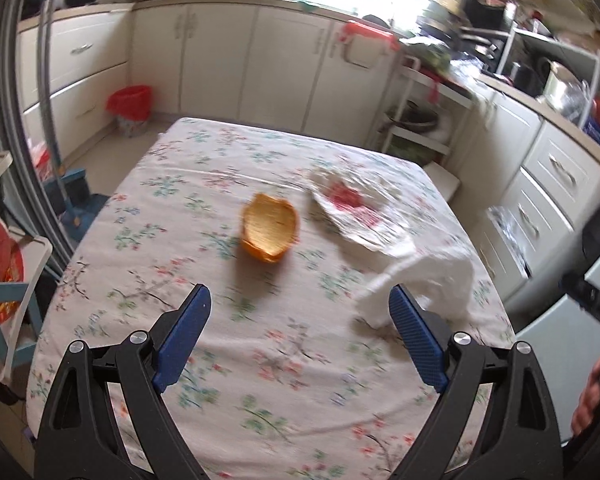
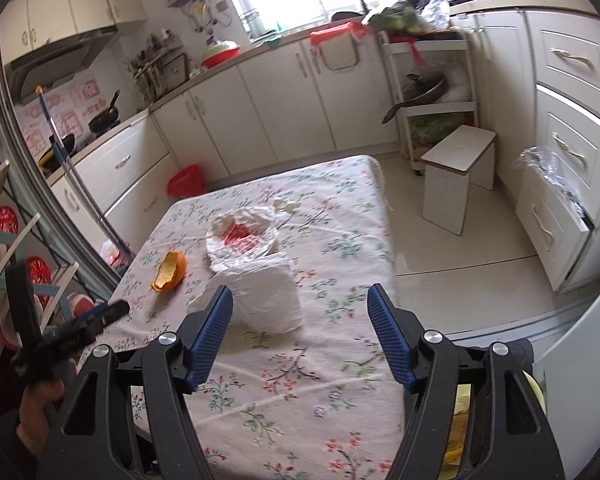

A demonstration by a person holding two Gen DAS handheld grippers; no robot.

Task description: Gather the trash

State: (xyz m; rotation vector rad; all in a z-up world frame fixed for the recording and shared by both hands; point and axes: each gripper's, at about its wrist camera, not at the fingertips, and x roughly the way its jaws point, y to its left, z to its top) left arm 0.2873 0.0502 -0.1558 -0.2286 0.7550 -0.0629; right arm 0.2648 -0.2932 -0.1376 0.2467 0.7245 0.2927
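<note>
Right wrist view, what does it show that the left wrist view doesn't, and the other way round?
Only the right wrist view shows the white stool on the floor and a small pale scrap beyond the plastic bag. Only the left wrist view shows the blue dustpan beside the table. Both show the orange peel, the plastic bag, the white bag, and the red-lined bin.

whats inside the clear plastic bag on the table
Through the clear plastic bag a red patch shows, either print or contents; blur leaves that unclear. Its near edge is hidden behind the white crumpled bag, which lies against it.
</note>
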